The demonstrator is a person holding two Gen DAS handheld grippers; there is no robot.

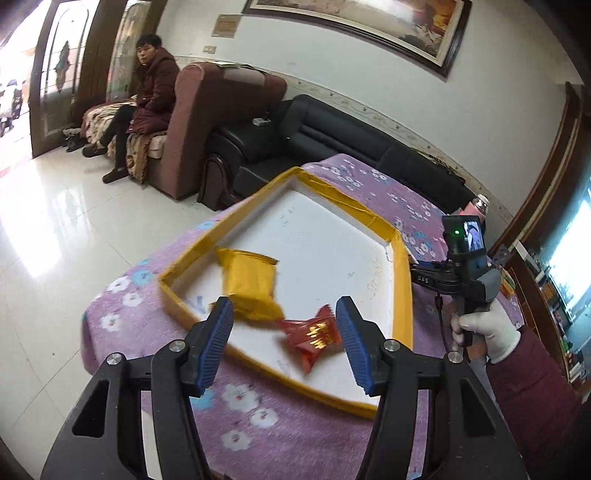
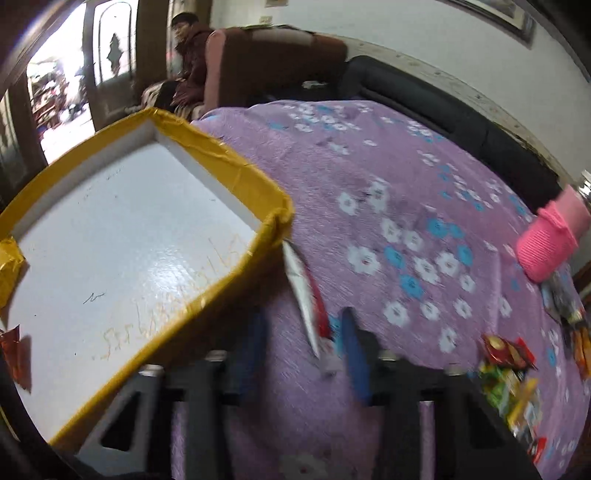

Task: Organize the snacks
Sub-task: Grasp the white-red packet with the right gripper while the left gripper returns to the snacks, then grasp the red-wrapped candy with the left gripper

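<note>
a seated person in a dark red coat [image 1: 153,85] looks on from a brown armchair [image 1: 207,122] at far left, beside a black sofa [image 1: 332,147] under a framed painting [image 1: 362,26]. on the counter, draped in a purple flowered cloth [image 1: 258,424], sits a shallow white tray with a yellow taped rim [image 1: 404,295]. inside the tray, toward its near-left corner, lie a gold snack packet [image 1: 251,284] and, touching its lower right corner, a red snack packet [image 1: 312,338]. the left claw [image 1: 284,343] hangs above them, its blue pads [image 1: 218,339] standing apart with nothing between, not touching either packet. to the right, just past the tray's edge, a white-gloved hand [image 1: 487,332] with a dark red sleeve grips the handle of the other tool.

from the right wrist camera, blurred with motion, the tray's far right corner [image 2: 273,218] fills the left half. just beside it the right claw [image 2: 303,350] has its pads drawn narrow, and a silver-and-red snack packet [image 2: 306,299] stands on edge between them, over the cloth outside the tray; the blur hides whether the pads are pressing it. further right, a pile of loose snacks [image 2: 513,376] in red, green and yellow wrappers lies on the cloth near the counter's edge. a pink knitted sleeve on a bottle [image 2: 550,240] stands at far right.
</note>
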